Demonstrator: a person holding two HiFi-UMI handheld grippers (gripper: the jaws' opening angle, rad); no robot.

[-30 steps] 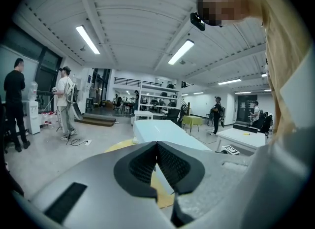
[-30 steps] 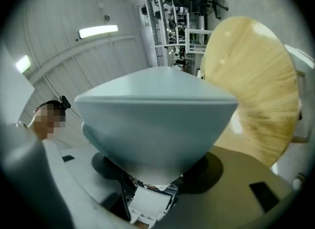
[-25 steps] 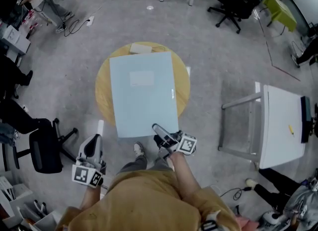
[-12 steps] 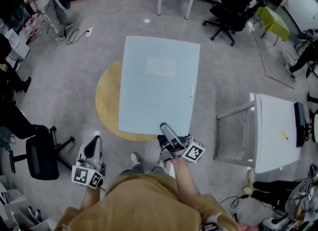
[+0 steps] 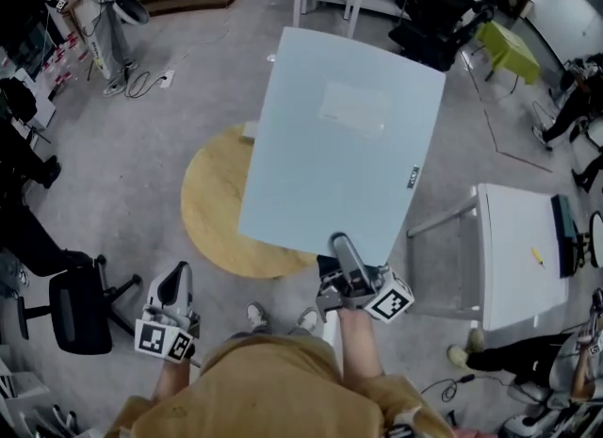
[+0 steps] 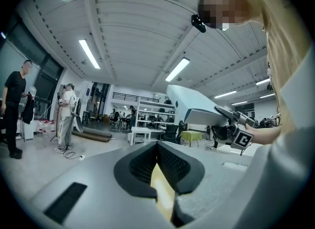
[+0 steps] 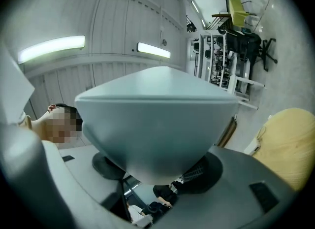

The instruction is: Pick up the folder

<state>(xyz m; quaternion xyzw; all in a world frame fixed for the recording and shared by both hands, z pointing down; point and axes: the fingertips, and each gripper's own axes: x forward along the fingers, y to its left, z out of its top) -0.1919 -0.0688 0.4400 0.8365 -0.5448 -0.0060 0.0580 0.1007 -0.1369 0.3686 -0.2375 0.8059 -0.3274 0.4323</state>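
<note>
The right gripper (image 5: 339,243) is clamped on the near short edge of a pale blue, flat rectangular folder (image 5: 344,144). Its two jaws press on the folder's upper and lower faces, and in the right gripper view the folder fills the space between them. The folder is in the air above a round light-wood table (image 5: 212,210), clear of the tabletop and covering the table's right half in the head view. Its long axis runs from the gripper away from the person, leaning towards the table's right side, and the far end tilts upward. A white rectangular label (image 5: 353,108) sits on the upper face near the far end. The left gripper (image 5: 179,271) is near the table's near-left edge, level, with its jaws drawn together and nothing between them.
</note>
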